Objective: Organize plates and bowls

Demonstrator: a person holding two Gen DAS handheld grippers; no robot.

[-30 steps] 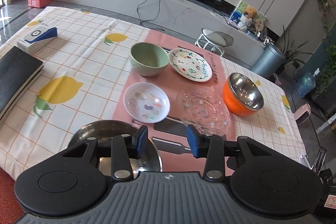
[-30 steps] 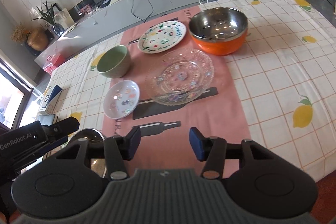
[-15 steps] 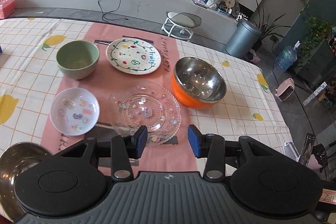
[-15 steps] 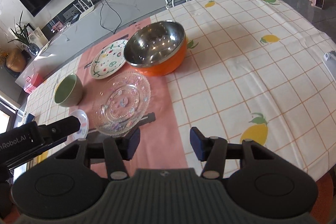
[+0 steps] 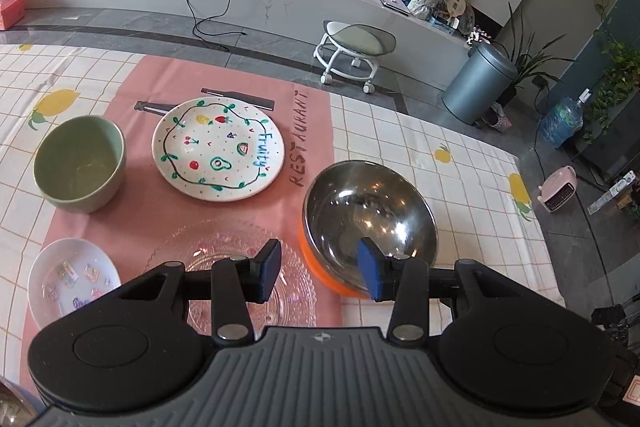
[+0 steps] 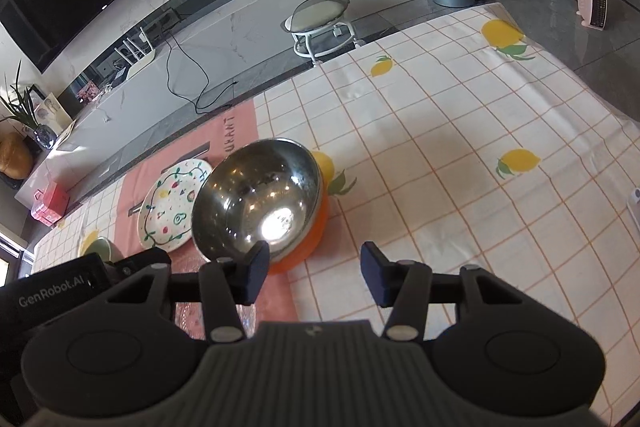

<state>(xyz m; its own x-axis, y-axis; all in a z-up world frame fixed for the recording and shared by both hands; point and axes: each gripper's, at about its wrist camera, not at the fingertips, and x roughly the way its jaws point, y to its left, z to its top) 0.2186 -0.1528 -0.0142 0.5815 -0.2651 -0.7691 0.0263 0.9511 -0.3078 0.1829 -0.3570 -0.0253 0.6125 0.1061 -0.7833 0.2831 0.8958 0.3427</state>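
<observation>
1. The left tool [image 5: 318, 269] hung over the bench [image 5: 460, 163], its jaws partly apart and gripping nothing.
2. Below that gap lay the near rim of the orange bowl [image 5: 370, 215] with the steel lining, and the clear glass plate [image 5: 236, 259] lay just left of it.
3. The right tool [image 6: 314, 273] stood equally half-open and empty, above the checked lemon cloth [image 6: 460, 147] just right of the same orange bowl [image 6: 260, 205].
4. On the pink mat [image 5: 308, 131] the painted fruit plate [image 5: 218, 149] sat behind the glass plate, with the green bowl [image 5: 80, 165] to its left.
5. A small white dish [image 5: 72, 281] rested at the mat's near left corner.
</observation>
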